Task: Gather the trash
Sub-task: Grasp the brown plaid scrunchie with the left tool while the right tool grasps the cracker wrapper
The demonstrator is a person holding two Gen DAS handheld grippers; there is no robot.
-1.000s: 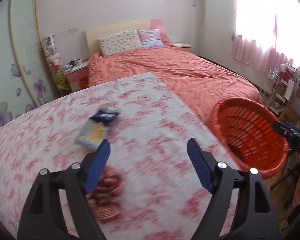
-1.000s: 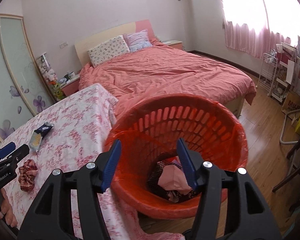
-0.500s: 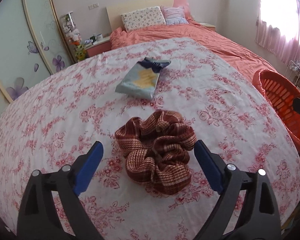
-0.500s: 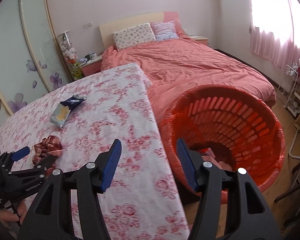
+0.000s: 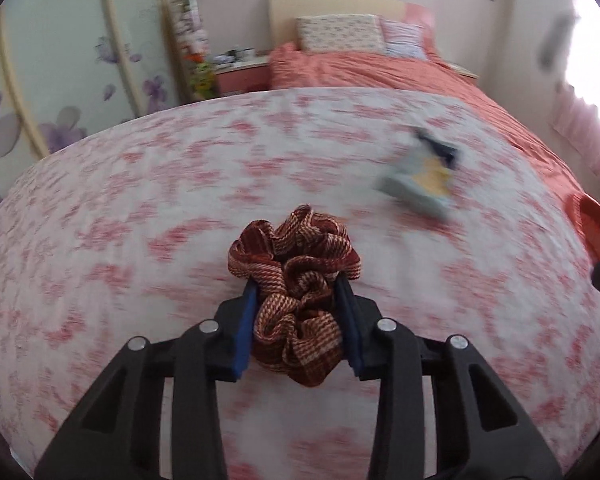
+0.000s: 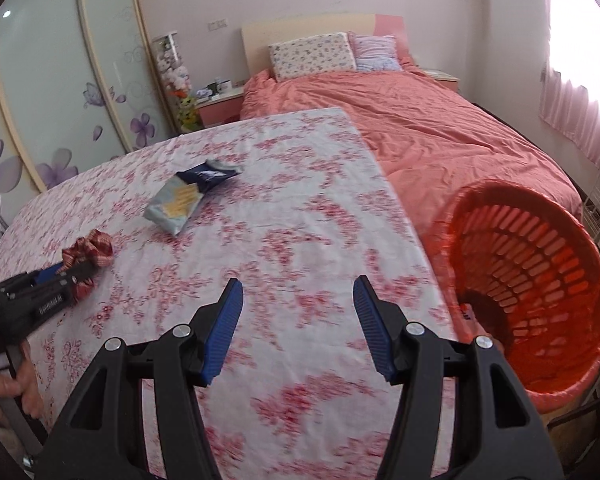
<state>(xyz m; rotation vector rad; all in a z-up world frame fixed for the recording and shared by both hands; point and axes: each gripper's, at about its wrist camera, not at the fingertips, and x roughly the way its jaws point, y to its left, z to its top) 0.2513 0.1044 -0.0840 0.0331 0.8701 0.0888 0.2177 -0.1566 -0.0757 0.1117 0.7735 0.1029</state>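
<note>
I am standing at a table (image 6: pixel 300 216) covered with a white cloth printed in pink flowers, in a bedroom with a coral-covered bed (image 6: pixel 440 128) beyond it. I hold a gripper in each hand.

My left gripper (image 5: pixel 296 300) is closed around a brown and tan checked hair scrunchie (image 5: pixel 296 272); its blue pads (image 5: pixel 246 328) press into the fabric from both sides, and the scrunchie bunches up between and in front of them. In the right wrist view, the scrunchie looks to be at or just above the cloth on the left side of the table; I cannot tell whether it has lifted clear.

My right gripper (image 6: pixel 298 324) is wide open and holds nothing, hovering over the near part of the table.

A flattened pale blue and yellow snack wrapper (image 6: pixel 190 196) with a dark blue end lies on the cloth, further from me than the scrunchie and apart from it.

An orange slotted plastic basket (image 6: pixel 540 264) sits off the right edge of the table, tilted so its mouth faces me. Something dark lies at its bottom, too unclear to name.

As I judge it, the job is partly done: the scrunchie is gripped but not yet binned, and the wrapper is untouched.
</note>
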